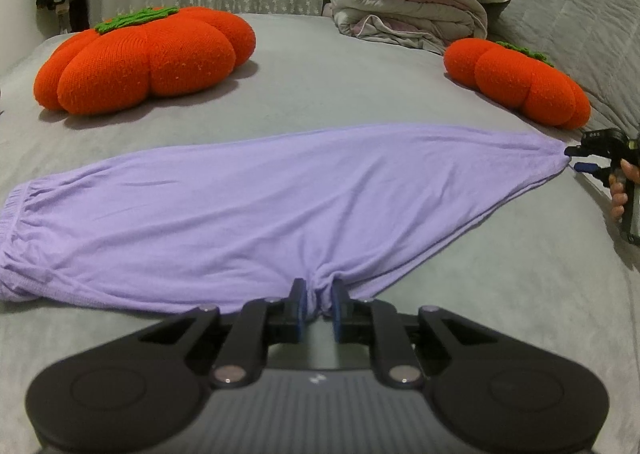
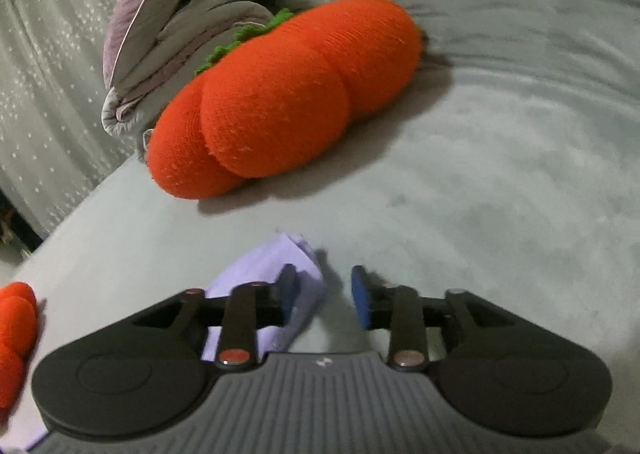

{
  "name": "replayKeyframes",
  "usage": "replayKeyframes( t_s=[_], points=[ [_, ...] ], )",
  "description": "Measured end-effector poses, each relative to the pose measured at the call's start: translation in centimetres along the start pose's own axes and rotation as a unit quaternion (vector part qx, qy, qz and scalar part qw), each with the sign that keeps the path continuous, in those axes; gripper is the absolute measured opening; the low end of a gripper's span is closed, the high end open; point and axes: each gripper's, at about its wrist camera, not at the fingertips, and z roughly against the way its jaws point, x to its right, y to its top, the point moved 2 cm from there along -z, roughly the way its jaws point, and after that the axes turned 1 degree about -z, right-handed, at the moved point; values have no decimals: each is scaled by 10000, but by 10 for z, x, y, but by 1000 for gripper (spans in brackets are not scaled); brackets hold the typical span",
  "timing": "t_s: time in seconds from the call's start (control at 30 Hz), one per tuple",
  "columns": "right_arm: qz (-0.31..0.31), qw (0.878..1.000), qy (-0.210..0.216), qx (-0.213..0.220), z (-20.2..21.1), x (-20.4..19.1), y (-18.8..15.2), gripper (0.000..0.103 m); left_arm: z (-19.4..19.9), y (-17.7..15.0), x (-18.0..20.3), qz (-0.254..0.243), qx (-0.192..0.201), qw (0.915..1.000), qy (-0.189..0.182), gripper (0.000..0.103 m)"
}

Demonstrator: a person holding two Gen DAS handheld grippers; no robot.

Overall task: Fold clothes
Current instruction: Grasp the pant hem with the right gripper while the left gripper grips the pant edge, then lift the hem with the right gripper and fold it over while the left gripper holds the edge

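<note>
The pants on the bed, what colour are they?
Plain lilac pants, clearest in the left wrist view.

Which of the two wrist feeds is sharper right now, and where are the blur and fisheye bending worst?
Left wrist view: sharp, the lilac garment and large pumpkin cushion crisp, soft shadows under the cushions, bed edges bowed toward the corners. Right wrist view: smeared by motion blur, the right gripper and the garment corner beside it soft, the grey bedspread without texture, the scene tilted.

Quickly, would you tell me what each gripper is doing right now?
Left gripper: shut on the lilac garment.
Right gripper: open; the garment's tip lies between its fingers, not pinched.
</note>
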Motion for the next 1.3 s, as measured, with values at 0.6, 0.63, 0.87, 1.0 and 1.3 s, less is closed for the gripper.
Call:
replayKeyframes(
  t_s=[0.6,0.63,0.87,1.0,1.3],
  points=[
    [1522,9859,-192,669,7,-54,-13,7,-1,0,-5,165,-7,9998,-78,14],
    [1564,9849,-99,735,12,-60,-13,7,-1,0,-6,216,-12,9997,-105,15],
    [1715,9797,381,968,38,-90,-16,7,1,1,-10,329,-35,9992,-203,18],
    [1909,9749,614,971,47,-107,-24,7,2,1,-13,399,-48,9989,-255,19],
    [3219,9349,1284,761,61,-177,-89,7,12,5,-29,1052,80,9925,-618,20]
  ],
)
